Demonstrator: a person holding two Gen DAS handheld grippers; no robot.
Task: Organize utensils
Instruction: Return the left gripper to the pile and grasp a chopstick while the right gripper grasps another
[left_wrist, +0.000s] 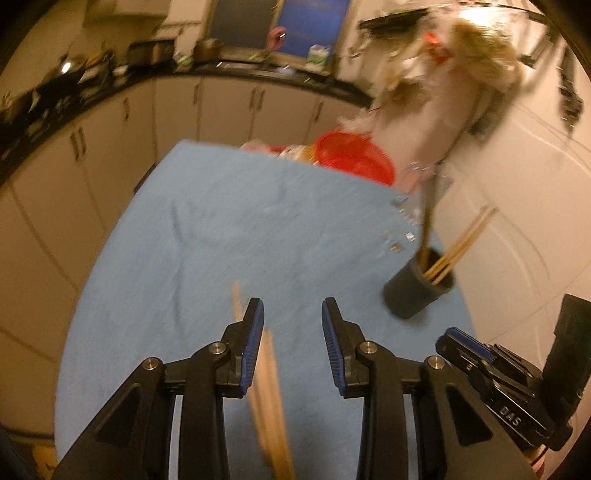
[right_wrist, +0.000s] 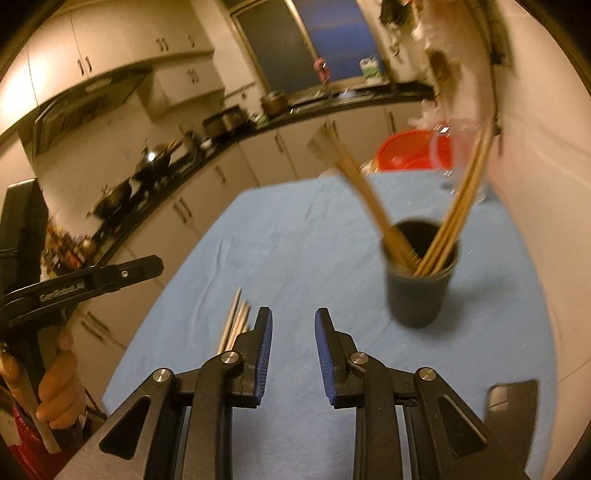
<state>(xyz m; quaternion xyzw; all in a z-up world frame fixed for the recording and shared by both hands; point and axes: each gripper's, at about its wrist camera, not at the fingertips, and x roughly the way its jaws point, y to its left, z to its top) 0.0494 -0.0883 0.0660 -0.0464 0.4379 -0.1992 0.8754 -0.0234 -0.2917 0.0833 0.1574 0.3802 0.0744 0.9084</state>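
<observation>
Loose pale wooden chopsticks (left_wrist: 271, 398) were seen lengthwise beneath the left gripper (left_wrist: 291, 321), nearer than the right gripper (right_wrist: 293, 330); both stood partly parted, empty.

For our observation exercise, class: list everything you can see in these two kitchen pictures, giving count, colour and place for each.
cup: one, dark, upright on the cloth, far right.
chopsticks in the cup: several, wooden, leaning out two ways; count unclear.
loose chopsticks: a few, wooden, flat on the cloth beside the near grippers.
tablecloth: one, blue, covering the table.
red basin: one, at the table's far end.
worktop: one, dark, cluttered, above pale cabinets.
window: one, dark, behind the worktop.
left gripper: one, black with blue pads, open, empty.
right gripper: one, same colours, open, empty.
hand: one, holding the left gripper's handle.
</observation>
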